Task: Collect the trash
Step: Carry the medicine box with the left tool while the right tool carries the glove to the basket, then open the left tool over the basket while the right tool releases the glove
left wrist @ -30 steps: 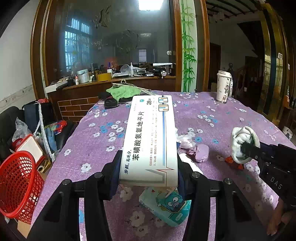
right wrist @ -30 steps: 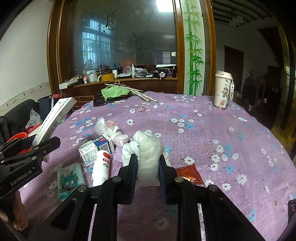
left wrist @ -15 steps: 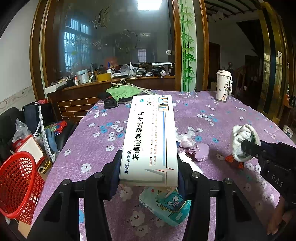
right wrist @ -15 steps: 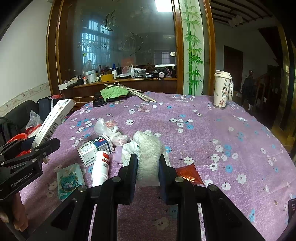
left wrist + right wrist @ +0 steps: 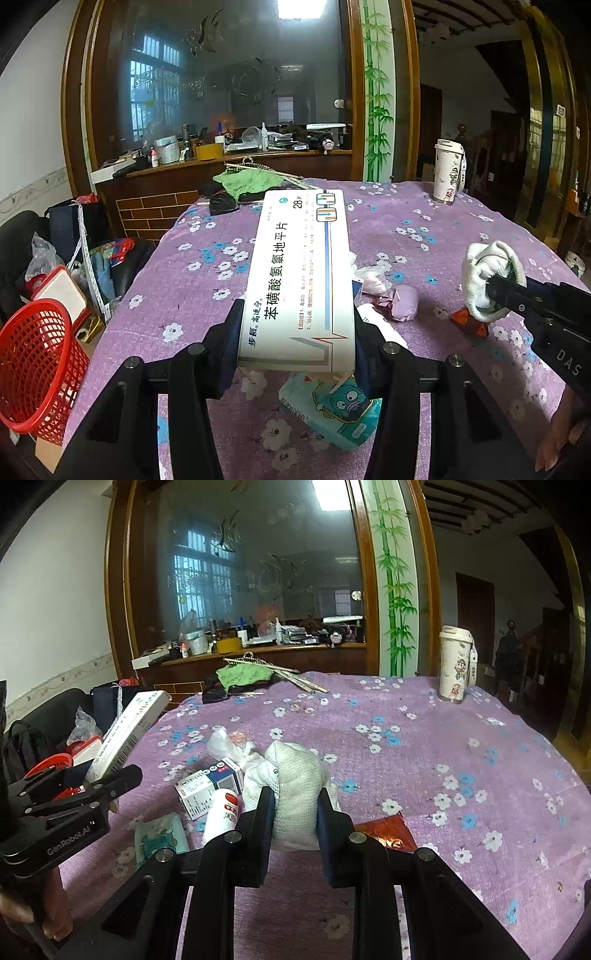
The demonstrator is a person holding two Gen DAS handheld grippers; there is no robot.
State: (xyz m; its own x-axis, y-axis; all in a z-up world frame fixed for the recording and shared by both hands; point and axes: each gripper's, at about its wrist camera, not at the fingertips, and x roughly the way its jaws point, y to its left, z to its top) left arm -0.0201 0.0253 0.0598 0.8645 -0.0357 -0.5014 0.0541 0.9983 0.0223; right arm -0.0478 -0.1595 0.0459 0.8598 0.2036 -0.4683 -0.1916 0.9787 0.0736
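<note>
My left gripper (image 5: pixel 297 332) is shut on a long white medicine box (image 5: pixel 299 273) and holds it above the purple flowered tablecloth (image 5: pixel 192 273). It also shows in the right wrist view (image 5: pixel 125 734). My right gripper (image 5: pixel 295 812) is shut on a crumpled white cloth wad (image 5: pixel 293 786), seen at the right in the left wrist view (image 5: pixel 487 273). A red mesh basket (image 5: pixel 33 362) stands off the table's left edge. On the cloth lie a tissue pack (image 5: pixel 332 410), a small white box (image 5: pixel 207 786), a white tube (image 5: pixel 221 812) and a red wrapper (image 5: pixel 384 834).
A white tumbler (image 5: pixel 456 664) stands at the table's far right. A green cloth (image 5: pixel 243 674) with sticks lies at the far edge. Crumpled plastic (image 5: pixel 225 742) and a pink wad (image 5: pixel 402 306) lie mid-table. Bags and clutter (image 5: pixel 62 258) fill the floor at left.
Both grippers keep their hold. The right gripper with the cloth wad has shifted slightly; the left gripper and box stay nearly still.
</note>
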